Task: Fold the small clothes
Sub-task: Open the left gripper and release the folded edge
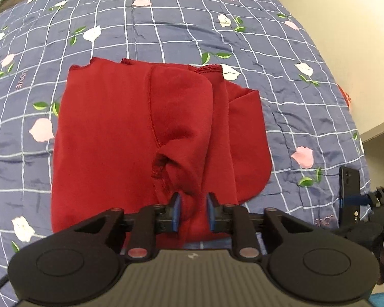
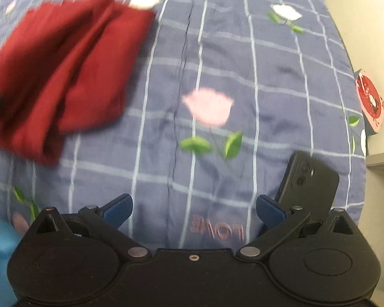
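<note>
Your left gripper [image 1: 193, 211] has its blue pads nearly together, pinching a bunched ridge of the red garment [image 1: 130, 133] at its near edge. From the left wrist view the garment lies partly folded on the blue checked floral quilt [image 1: 166, 25], with a seam down its middle, layered flaps on its right side and ribbed edges at the far end. Your right gripper [image 2: 194, 208] shows only in the right wrist view: fingers spread wide, nothing between them, hovering over bare quilt above the printed word LOVE [image 2: 216, 230]. That view is motion-blurred; the garment sits at upper left, well apart from the right gripper. A black phone [image 2: 308, 181] lies just beside the right finger; the left view catches only its edge. A round red-and-pink item [image 2: 370, 99] at the quilt's right edge is too blurred to identify.
</note>
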The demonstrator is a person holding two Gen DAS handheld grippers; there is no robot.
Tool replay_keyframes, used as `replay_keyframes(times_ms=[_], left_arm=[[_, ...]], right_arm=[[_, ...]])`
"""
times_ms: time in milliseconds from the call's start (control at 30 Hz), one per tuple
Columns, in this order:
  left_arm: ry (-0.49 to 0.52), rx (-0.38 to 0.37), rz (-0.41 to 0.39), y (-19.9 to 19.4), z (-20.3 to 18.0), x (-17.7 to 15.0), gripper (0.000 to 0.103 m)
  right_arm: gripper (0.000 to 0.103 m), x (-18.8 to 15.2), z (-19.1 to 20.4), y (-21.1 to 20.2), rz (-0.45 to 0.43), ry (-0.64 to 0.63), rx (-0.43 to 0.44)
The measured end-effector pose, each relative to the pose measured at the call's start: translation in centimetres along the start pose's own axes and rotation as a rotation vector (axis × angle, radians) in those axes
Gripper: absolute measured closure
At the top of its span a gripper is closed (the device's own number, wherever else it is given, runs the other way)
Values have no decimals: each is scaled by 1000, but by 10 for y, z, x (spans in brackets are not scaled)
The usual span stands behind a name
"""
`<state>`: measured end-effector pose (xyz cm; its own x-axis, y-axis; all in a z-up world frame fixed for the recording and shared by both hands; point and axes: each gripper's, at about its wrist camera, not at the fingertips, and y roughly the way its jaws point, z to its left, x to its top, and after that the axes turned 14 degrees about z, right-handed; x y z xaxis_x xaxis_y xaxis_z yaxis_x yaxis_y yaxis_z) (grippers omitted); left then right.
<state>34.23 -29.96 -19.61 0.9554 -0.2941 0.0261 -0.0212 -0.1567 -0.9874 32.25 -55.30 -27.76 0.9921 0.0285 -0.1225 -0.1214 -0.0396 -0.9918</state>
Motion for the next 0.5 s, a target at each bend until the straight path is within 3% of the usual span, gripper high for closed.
replay_keyframes(times_ms=[33, 100, 267, 367, 500], left_arm=[[-2, -10, -2, -1, 0, -2, 71], [-7, -30, -9, -3, 0, -5, 55], [-51, -63, -45, -18, 9, -16, 35], [-123, -20, -71, -30, 20, -24, 17], [-254, 41, -85, -42, 42, -33, 6]], right_arm=[[1, 3, -1, -3, -11, 18, 15], [1, 13, -2, -10, -33, 55, 55], [1, 39, 10, -28, -89, 95, 147], [1, 58, 18, -38, -122, 135, 241], [1, 84, 33, -46, -126, 178, 367]])
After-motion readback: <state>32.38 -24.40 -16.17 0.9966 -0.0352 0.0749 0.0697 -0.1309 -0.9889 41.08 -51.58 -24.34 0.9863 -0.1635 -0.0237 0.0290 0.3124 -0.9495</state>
